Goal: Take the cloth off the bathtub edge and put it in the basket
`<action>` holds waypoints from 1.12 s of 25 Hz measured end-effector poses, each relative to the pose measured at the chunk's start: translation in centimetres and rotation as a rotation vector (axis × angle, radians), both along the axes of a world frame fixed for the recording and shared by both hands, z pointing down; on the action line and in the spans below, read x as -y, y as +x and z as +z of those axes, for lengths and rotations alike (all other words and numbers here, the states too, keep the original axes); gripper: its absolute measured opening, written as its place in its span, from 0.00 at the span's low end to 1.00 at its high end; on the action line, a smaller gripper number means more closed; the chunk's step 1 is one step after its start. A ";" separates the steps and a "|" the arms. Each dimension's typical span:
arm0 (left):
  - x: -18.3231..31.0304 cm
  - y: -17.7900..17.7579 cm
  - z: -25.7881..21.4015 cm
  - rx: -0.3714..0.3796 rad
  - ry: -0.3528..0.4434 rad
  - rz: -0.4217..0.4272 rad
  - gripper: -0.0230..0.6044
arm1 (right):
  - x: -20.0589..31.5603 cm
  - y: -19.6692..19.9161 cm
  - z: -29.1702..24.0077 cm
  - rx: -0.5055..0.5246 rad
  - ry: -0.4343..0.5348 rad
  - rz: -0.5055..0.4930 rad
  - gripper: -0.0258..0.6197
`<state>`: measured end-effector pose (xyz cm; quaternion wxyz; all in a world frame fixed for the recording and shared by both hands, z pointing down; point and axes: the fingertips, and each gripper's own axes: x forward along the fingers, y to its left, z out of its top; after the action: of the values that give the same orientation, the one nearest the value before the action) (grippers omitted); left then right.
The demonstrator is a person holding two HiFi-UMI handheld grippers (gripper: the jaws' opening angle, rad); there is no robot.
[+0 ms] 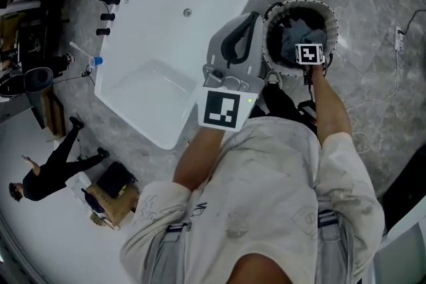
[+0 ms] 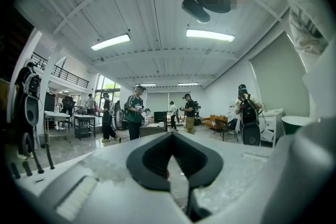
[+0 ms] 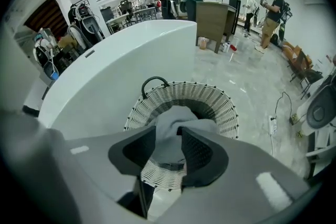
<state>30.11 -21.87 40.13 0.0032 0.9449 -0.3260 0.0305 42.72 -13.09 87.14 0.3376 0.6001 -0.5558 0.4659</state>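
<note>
left gripper (image 2: 169, 136) level, closed, empty | right gripper (image 3: 169, 128) angled down, gripping cloth (image 3: 178, 113) in basket (image 3: 211, 94)

Bright ceiling strips (image 2: 110, 42); fisheye edges; foreground seemingly soft

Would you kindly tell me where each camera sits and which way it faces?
Head view: on the person's head, looking down at bathtub and wicker basket; forearms and shirt show.
Left gripper view: on the left gripper, looking level at distant people; its jaws together, empty.
Right gripper view: on the right gripper, looking down into the basket; its jaws around the cloth.
Shared: head and right gripper views both show basket and bathtub.
</note>
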 end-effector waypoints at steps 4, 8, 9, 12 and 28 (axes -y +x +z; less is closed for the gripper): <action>-0.5 0.1 0.4 0.004 -0.008 -0.001 0.03 | 0.0 -0.4 -0.2 0.024 0.020 -0.011 0.35; -1.2 0.4 0.5 0.005 -0.011 0.007 0.03 | -0.5 -0.8 -0.5 0.047 0.015 -0.015 0.38; -1.2 0.6 0.4 0.005 -0.009 0.009 0.03 | -0.5 -0.7 -0.6 0.050 0.014 -0.018 0.38; -1.3 1.0 -0.1 0.001 -0.002 0.016 0.03 | -0.5 -0.3 -1.4 0.049 0.018 -0.016 0.38; -2.0 1.5 0.1 -0.037 -0.030 0.045 0.03 | 1.1 -0.8 -4.3 0.091 0.106 -0.016 0.39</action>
<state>31.65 -19.88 40.19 0.0226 0.9523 -0.3039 0.0178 41.88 -14.17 82.80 0.2833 0.5910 -0.5992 0.4598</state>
